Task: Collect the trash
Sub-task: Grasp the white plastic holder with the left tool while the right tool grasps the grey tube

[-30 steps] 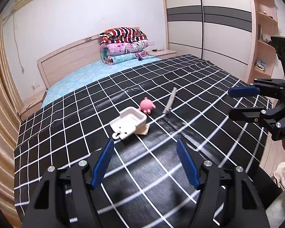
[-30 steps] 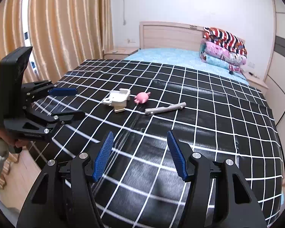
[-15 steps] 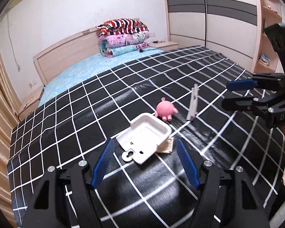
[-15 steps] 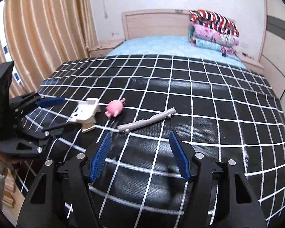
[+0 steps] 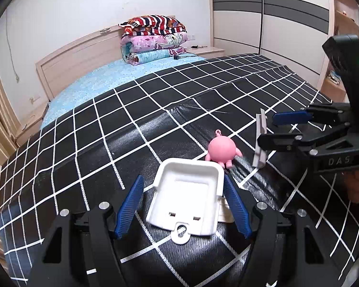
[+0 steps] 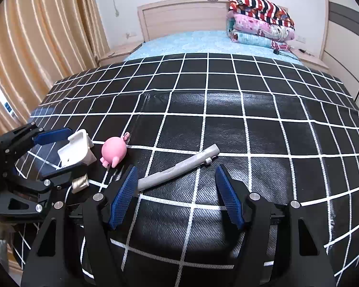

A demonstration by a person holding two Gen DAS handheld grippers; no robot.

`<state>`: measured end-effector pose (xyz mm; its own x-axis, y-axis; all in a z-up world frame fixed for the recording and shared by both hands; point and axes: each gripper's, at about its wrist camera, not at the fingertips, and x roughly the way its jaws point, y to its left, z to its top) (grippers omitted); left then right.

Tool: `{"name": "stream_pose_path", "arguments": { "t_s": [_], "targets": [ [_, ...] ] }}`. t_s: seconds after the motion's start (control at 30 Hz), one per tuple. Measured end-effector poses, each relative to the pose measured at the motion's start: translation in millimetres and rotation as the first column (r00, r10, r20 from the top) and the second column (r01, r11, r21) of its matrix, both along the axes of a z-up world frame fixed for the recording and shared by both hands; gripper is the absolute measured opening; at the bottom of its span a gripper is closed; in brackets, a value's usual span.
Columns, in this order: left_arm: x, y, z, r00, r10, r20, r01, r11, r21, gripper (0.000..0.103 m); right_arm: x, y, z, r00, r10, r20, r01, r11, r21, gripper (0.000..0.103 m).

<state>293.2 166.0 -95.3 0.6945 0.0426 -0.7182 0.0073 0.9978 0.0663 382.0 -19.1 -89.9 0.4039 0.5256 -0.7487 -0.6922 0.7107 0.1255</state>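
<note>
A bed under a black checked sheet (image 6: 227,91) carries the trash. The grey stick (image 6: 179,167) lies slantwise, its near end beside the right gripper (image 6: 176,198), whose jaws stand wide and are opening, holding nothing. The white tray (image 5: 186,198) sits lengthwise between the wide-spread jaws of the left gripper (image 5: 183,210), unpinched.

Black tongs (image 5: 183,205), blue ribbed pads (image 5: 129,206), silver screws, seemingly "DAS" lettering
</note>
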Motion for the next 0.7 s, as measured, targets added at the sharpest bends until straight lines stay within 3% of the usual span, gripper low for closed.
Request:
{"name": "stream_pose_path", "arguments": {
  "t_s": [0.13,0.2,0.27,0.4,0.47,0.7],
  "targets": [
    [0,1,3,1.0,-0.002,0.024,0.002,1.0,-0.02,0.066,-1,6,-1,1.0,0.027,0.012,-0.027,1.0,0.002,0.067],
    [-2,1,5,0.999,-0.009,0.038,0.01,1.0,-0.024,0.06,-3,9,0,0.999,0.037,0.022,-0.037,0.999,-0.005,0.066],
    [-2,-1,6,0.999,-0.009,0.036,0.01,1.0,-0.017,0.055,-1,12,1,0.999,0.047,0.018,-0.047,0.999,0.004,0.054],
    [-4,-2,7,0.999,-0.004,0.037,0.004,1.0,-0.021,0.055,-7,13,3,0.998,0.06,0.018,-0.06,0.998,0.011,0.042],
    [-6,-3,8,0.999,-0.002,0.043,0.003,1.0,-0.023,0.055,-9,10,4,0.998,0.064,0.016,-0.065,0.998,0.018,0.026],
    [-19,-6,19,0.997,-0.003,0.077,0.006,1.0,-0.029,0.055,-7,-3,4,0.999,0.037,-0.011,-0.036,0.999,0.012,0.021]
  ]
}}
